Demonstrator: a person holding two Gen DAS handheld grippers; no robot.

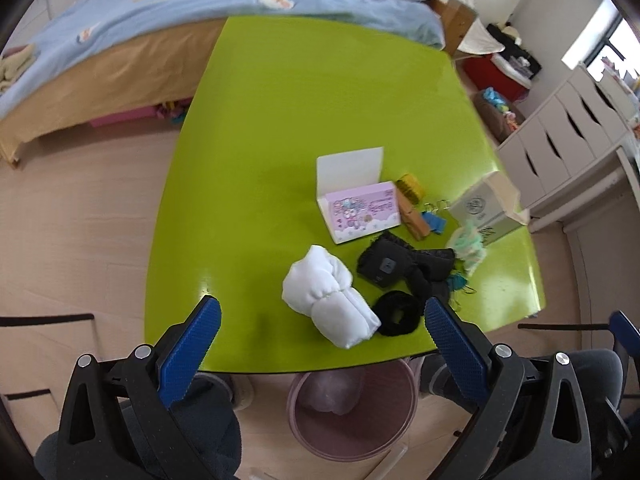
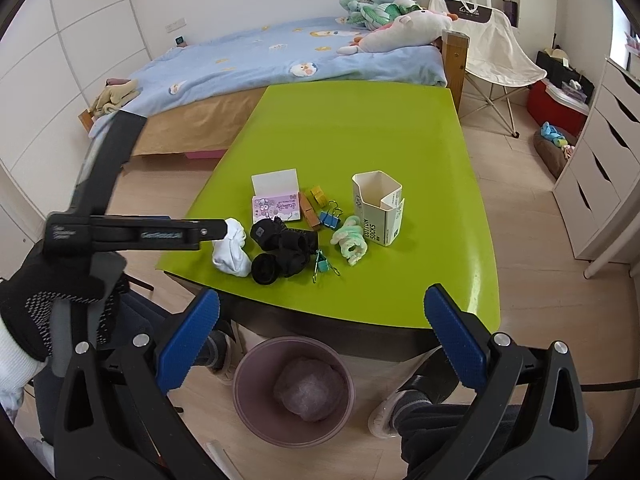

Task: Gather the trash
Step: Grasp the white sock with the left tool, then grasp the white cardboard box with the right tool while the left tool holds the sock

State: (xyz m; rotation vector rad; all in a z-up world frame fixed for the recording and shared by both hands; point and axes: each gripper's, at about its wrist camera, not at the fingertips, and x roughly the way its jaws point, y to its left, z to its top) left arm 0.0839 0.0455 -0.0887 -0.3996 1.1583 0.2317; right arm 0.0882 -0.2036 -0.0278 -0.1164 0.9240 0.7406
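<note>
My left gripper (image 1: 322, 312) is open above the near edge of the green table (image 1: 280, 120), its blue pads (image 1: 196, 352) on either side of a rolled white sock (image 1: 328, 296) below. In the right wrist view its tip (image 2: 222, 232) sits just left of that white sock (image 2: 232, 252). My right gripper (image 2: 322, 300) is open and holds nothing, over the table's front edge. Below it stands a pink trash bin (image 2: 240, 380) with a crumpled wad (image 2: 310, 394) inside. An open empty sock box (image 2: 378, 208) and a pink card box (image 2: 276, 206) stand on the table.
Black socks (image 2: 284, 252), a fuzzy green sock (image 2: 350, 242), binder clips (image 2: 330, 218) and a wooden peg (image 2: 310, 210) lie among the boxes. A bed (image 2: 260, 64) stands behind the table, white drawers (image 2: 600, 168) to the right. The person's feet (image 2: 394, 408) flank the bin.
</note>
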